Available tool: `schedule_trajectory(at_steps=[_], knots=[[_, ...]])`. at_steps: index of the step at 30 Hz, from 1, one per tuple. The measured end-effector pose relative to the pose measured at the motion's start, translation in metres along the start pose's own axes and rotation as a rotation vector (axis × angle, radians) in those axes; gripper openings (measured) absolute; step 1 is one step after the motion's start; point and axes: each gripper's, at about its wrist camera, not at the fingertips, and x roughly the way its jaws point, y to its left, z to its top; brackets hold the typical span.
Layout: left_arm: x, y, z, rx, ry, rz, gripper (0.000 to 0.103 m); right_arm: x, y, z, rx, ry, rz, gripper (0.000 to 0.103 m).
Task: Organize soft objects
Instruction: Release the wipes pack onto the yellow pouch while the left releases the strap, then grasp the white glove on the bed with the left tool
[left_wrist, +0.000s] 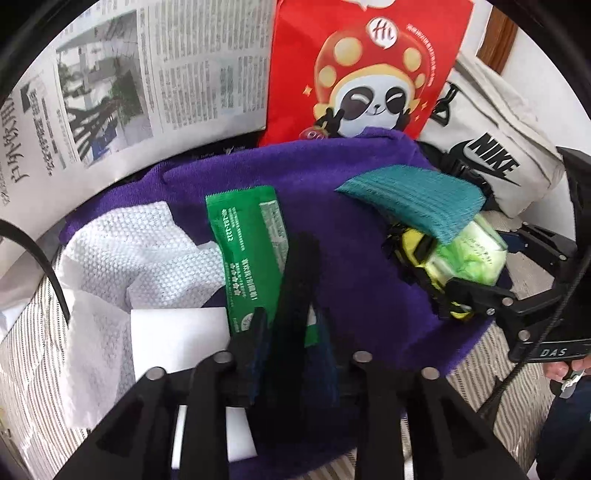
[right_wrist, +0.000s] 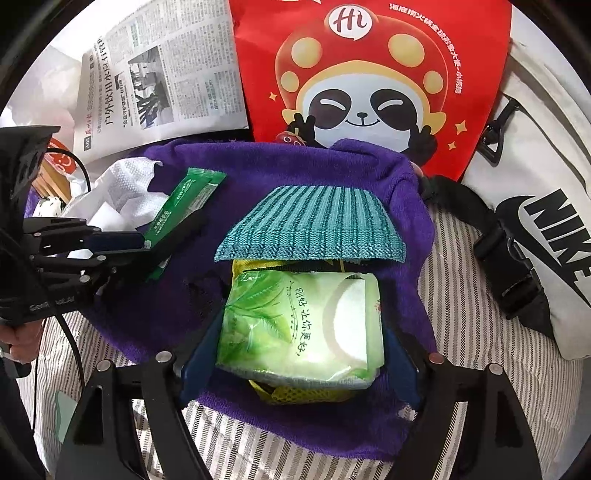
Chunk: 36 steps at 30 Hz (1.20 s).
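Observation:
A purple towel (left_wrist: 332, 206) (right_wrist: 332, 170) lies spread on the striped cloth. My left gripper (left_wrist: 291, 295) (right_wrist: 177, 236) is shut on a flat green sachet (left_wrist: 243, 240) (right_wrist: 181, 206) at the towel's left side. My right gripper (right_wrist: 299, 332) (left_wrist: 439, 273) is shut on a light green tissue pack (right_wrist: 303, 325) (left_wrist: 469, 258), which lies on a yellow mesh pouch (right_wrist: 295, 395) (left_wrist: 410, 243). A teal ribbed cloth (right_wrist: 310, 229) (left_wrist: 417, 195) lies just beyond the pack.
A white paper towel (left_wrist: 122, 251) (right_wrist: 125, 184) lies left of the sachet. A newspaper (left_wrist: 129, 81) (right_wrist: 159, 85) and a red panda bag (left_wrist: 369, 66) (right_wrist: 369, 74) stand behind. A white Nike bag (left_wrist: 491, 147) (right_wrist: 546, 229) lies right, on striped cloth (right_wrist: 461, 332).

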Motion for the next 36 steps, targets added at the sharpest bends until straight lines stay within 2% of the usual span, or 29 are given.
schedule_trajectory(at_steps=[1, 3, 4, 10, 20, 24, 32, 35, 36], knots=[[-0.004, -0.001, 0.0, -0.002, -0.005, -0.005, 0.033, -0.002, 0.0, 0.0, 0.005, 0.0, 0.005, 0.086], [-0.013, -0.004, -0.001, -0.001, -0.02, -0.002, 0.047, -0.004, 0.0, 0.0, 0.013, -0.002, 0.017, 0.087], [-0.016, -0.006, -0.001, 0.006, -0.027, 0.003, 0.048, -0.006, -0.001, 0.0, 0.023, -0.005, 0.019, 0.087], [-0.044, -0.018, -0.018, 0.047, -0.062, 0.003, 0.049, -0.027, -0.003, -0.003, 0.057, -0.034, -0.016, 0.089], [-0.069, -0.033, -0.087, 0.078, -0.071, 0.016, 0.054, -0.063, -0.017, -0.031, 0.128, -0.062, -0.071, 0.089], [-0.075, -0.04, -0.115, 0.051, -0.069, -0.032, 0.056, -0.073, -0.023, -0.052, 0.163, -0.059, -0.083, 0.089], [-0.061, -0.057, -0.153, 0.023, -0.041, -0.087, 0.061, -0.089, -0.03, -0.086, 0.216, -0.056, -0.098, 0.089], [-0.05, -0.064, -0.166, 0.034, -0.011, -0.059, 0.062, -0.096, -0.032, -0.098, 0.23, -0.057, -0.105, 0.089], [-0.051, -0.067, -0.17, 0.042, -0.03, -0.05, 0.068, -0.098, -0.033, -0.101, 0.233, -0.06, -0.105, 0.089]])
